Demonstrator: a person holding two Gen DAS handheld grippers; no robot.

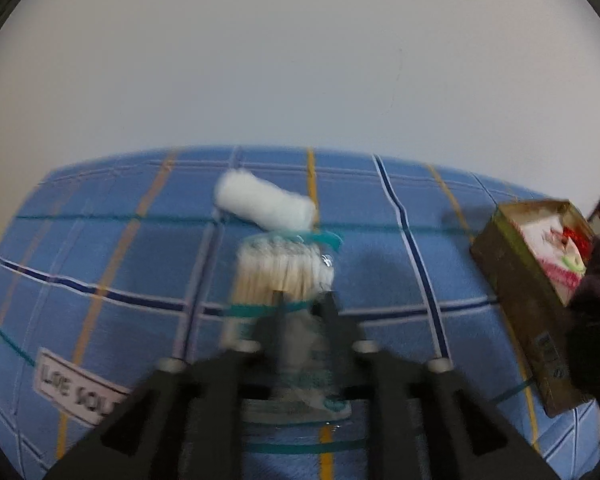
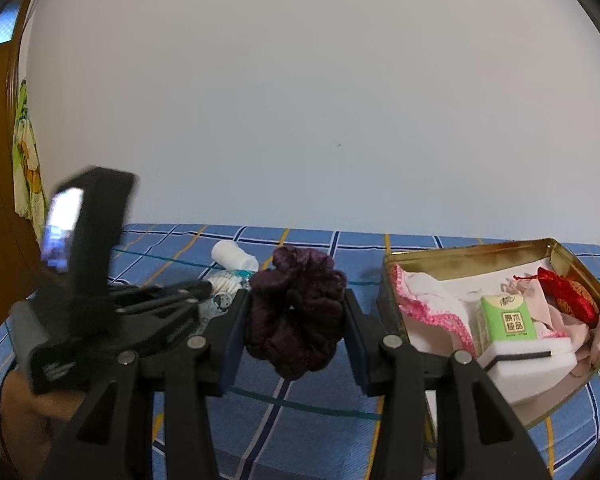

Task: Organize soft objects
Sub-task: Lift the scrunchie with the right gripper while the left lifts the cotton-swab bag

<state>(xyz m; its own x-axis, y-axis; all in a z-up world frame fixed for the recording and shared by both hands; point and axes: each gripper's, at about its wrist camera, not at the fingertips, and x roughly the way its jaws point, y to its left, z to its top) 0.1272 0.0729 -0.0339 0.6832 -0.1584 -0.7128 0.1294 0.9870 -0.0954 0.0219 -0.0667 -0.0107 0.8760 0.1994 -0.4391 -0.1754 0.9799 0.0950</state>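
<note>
Looking through your left wrist camera, you see the left gripper (image 1: 302,300) clenched on a clear packet of cotton swabs (image 1: 278,276): pale wooden sticks bundled upright, white tips at the top, a teal seal across the plastic. The picture is blurred. Just beyond the packet, at 12 o'clock, a white cotton roll (image 1: 264,205) lies on the blue checked cloth (image 1: 100,264). At 3 o'clock sits the gold tin box (image 1: 516,276), with a dark fuzzy shape at the right edge in front of it.

In your right wrist camera, the right gripper (image 2: 296,312) grasps a dark purple scrunchie (image 2: 296,312), a ruffled, velvety ring pinched between both fingers and lifted above the cloth. At 3 o'clock the open tin holds a pink-edged white cloth (image 2: 428,304), a green tissue pack (image 2: 508,316), a white sponge (image 2: 528,364) and a red pouch (image 2: 568,292). At 9 o'clock your left gripper holds the swab packet, with the cotton roll at 11 o'clock behind it.
</note>
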